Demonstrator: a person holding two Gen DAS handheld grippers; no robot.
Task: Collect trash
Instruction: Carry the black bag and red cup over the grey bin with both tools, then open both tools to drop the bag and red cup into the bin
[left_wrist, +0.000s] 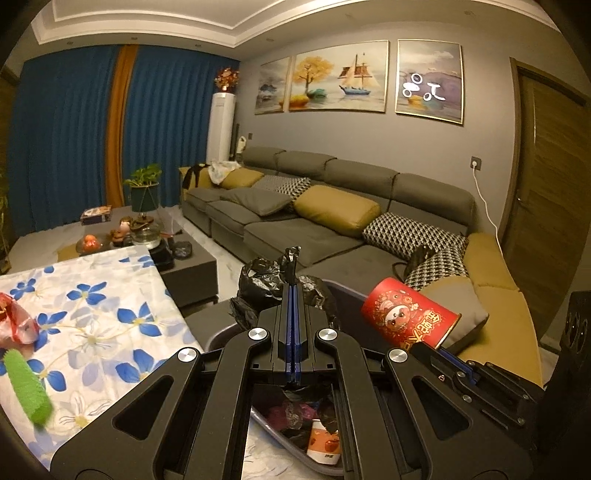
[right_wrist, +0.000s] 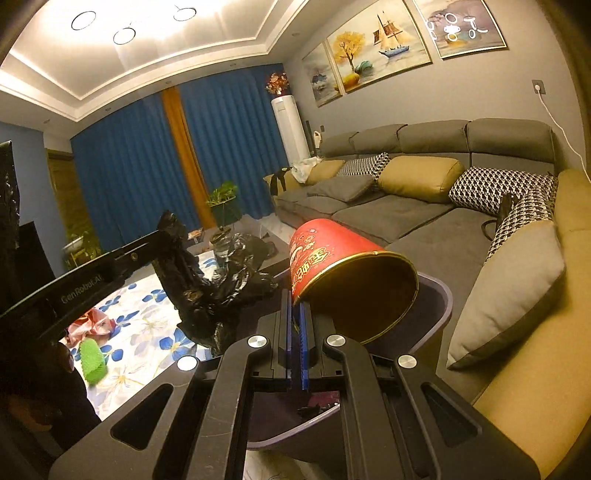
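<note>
The side of the left gripper carries the one clear line of writing, "GenRobot.AI", in pale letters on matte black. The red paper cup has gold Chinese characters along its rim and a cartoon face among gold flourishes, but I cannot read the characters. A small white cup with red fruit printed on it lies down in the bin, its small dark print too fine to make out.

The left gripper has its blue-edged fingers pressed flat together on a crinkled, glossy black bin bag, a twist of the film poking up past the fingertips and the rest bunched loosely around them. The right gripper is clenched on the wall of the red paper cup at its gold-edged rim; the cup tips sideways just beyond the fingertips, its plain brownish inside facing the camera. Both sit over a smooth, dark, round-cornered plastic bin, directly under the fingers.

To the left of the fingers a cloth printed with blue flowers covers a table, with a bumpy bright-green roll and a crumpled red-and-clear wrapper on it. Beyond the fingertips stretches a grey fabric sofa with mustard and houndstooth cushions.
</note>
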